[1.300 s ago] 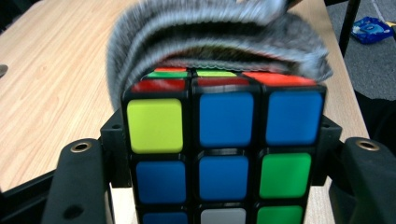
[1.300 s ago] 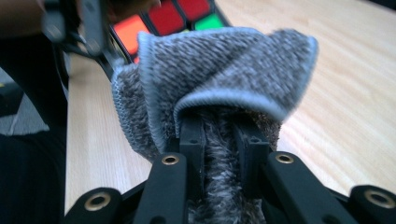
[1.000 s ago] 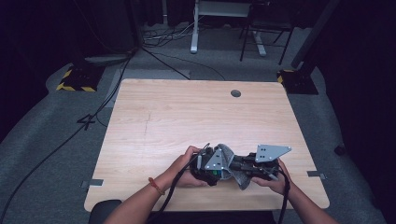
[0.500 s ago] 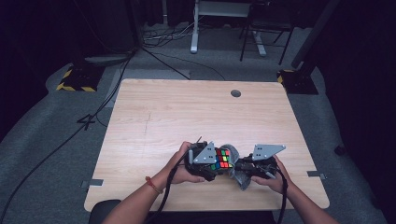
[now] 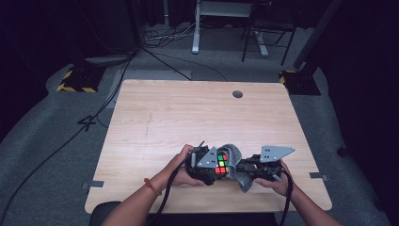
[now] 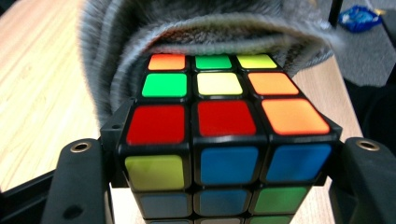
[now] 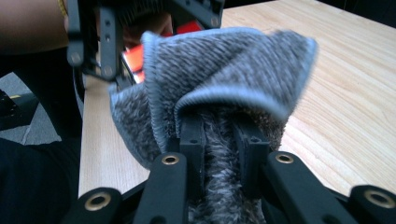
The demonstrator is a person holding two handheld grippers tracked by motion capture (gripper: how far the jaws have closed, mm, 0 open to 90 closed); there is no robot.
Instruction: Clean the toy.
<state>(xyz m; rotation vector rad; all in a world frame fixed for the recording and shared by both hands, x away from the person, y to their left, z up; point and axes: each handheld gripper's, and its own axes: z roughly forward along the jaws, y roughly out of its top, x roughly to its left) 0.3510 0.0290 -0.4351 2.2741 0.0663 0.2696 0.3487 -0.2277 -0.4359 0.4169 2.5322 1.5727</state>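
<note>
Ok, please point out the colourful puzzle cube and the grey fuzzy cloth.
colourful puzzle cube [image 6: 219,84], left gripper view, yellow centre sticker of its top face.
grey fuzzy cloth [image 7: 224,65], right gripper view, upper fold above the gripper.

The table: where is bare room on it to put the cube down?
The table is bare from the round hole at the far edge down to the hands. It is crowded only at the near edge, where the cube, grey cloth and both grippers meet.
</note>
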